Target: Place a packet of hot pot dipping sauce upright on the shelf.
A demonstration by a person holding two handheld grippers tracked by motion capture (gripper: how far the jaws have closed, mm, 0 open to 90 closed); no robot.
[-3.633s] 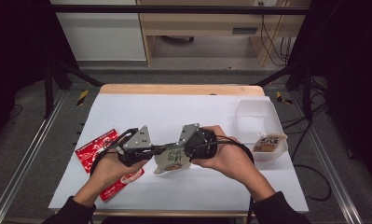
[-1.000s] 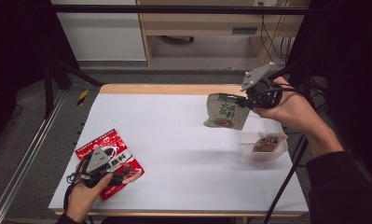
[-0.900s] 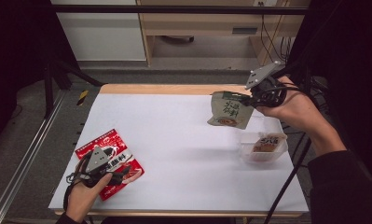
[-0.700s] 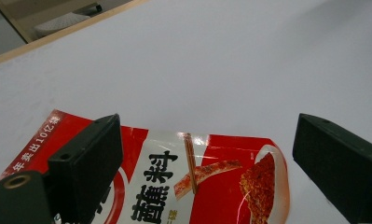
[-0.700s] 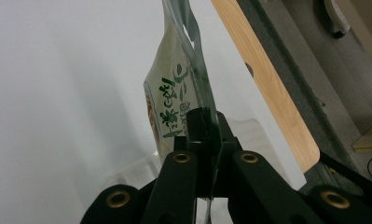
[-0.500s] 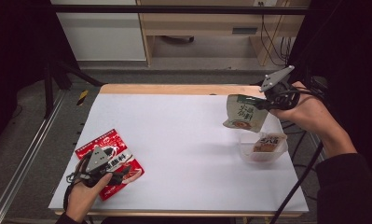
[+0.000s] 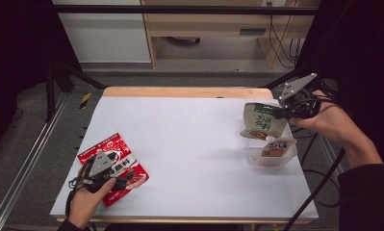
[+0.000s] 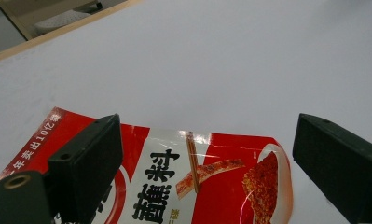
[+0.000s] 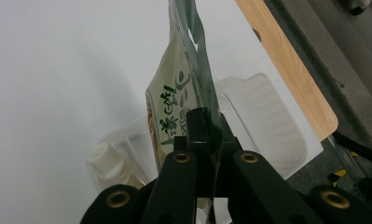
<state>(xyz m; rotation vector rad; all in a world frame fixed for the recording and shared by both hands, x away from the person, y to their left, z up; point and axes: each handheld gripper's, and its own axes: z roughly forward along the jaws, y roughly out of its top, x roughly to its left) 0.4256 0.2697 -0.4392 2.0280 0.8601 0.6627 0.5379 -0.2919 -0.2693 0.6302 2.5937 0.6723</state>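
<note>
Green pouch (image 7: 263, 121) hangs over tray (image 7: 253, 155) at table's right edge, pinched by its top seam in right gripper (image 7: 287, 111).

Jaws clamped tight on the seam. Pouch looks light, floppy, slick film – likely to swing; grip at the flat seal, not the belly. Left gripper (image 8: 207, 154), jaws wide apart w/ nothing between, sits over red pouch (image 8: 207, 186) near left.

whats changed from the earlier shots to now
The right gripper, shut on the green pouch, carried it from table centre to above the clear container. The left gripper let the pouch go and drew back over the red packet, jaws open. Packet and container stayed put.
</note>
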